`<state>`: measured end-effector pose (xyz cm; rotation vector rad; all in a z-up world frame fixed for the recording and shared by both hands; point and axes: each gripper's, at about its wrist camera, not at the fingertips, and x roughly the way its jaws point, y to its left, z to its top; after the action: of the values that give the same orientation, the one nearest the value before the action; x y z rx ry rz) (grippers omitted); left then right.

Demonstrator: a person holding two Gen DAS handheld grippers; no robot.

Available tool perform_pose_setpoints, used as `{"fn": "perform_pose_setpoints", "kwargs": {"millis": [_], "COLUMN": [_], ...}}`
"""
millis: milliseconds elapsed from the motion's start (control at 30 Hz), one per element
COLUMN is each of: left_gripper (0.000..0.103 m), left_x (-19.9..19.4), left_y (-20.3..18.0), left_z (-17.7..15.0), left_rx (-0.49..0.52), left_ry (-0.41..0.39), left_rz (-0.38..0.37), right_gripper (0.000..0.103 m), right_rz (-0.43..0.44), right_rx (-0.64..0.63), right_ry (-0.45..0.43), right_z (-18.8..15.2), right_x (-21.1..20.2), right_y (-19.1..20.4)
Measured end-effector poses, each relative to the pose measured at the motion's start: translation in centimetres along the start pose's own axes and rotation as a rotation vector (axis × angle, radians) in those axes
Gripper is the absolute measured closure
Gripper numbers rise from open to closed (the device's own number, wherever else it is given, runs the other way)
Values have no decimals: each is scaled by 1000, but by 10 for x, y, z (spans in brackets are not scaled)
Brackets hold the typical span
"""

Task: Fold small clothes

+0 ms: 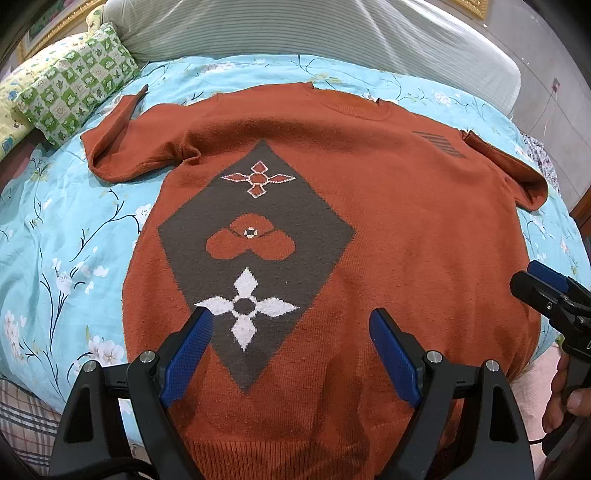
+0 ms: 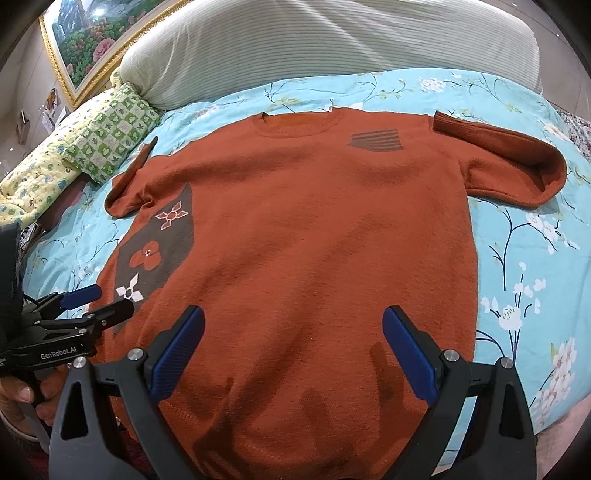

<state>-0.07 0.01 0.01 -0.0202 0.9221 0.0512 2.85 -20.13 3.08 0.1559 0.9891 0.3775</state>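
A rust-orange knit sweater lies flat, front up, on the bed, with a dark diamond panel of flower motifs on its left half and a striped patch near the right shoulder. Both short sleeves are spread outward. My left gripper is open and empty, hovering above the lower left of the sweater. My right gripper is open and empty above the sweater's lower middle. Each gripper shows in the other's view: the right one, the left one.
The sweater rests on a light blue floral bedsheet. A green checked pillow lies at the far left, and a striped grey bolster runs along the head. A framed picture hangs behind.
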Motion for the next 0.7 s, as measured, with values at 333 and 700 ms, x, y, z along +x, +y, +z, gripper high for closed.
{"fn": "perform_pose_setpoints", "kwargs": {"millis": [333,700], "left_gripper": [16,16], "left_x": [3,9], "left_y": [1,1], "left_z": [-1,1], "left_rx": [-15,-17], "left_ry": [37,49], "left_rz": [-22,-32], "right_gripper": [6,6], "right_rz": [2,6], "right_rx": [0,6], "right_ry": [5,15], "right_z": [0,2], "right_x": [0,0], "right_y": [2,4]}}
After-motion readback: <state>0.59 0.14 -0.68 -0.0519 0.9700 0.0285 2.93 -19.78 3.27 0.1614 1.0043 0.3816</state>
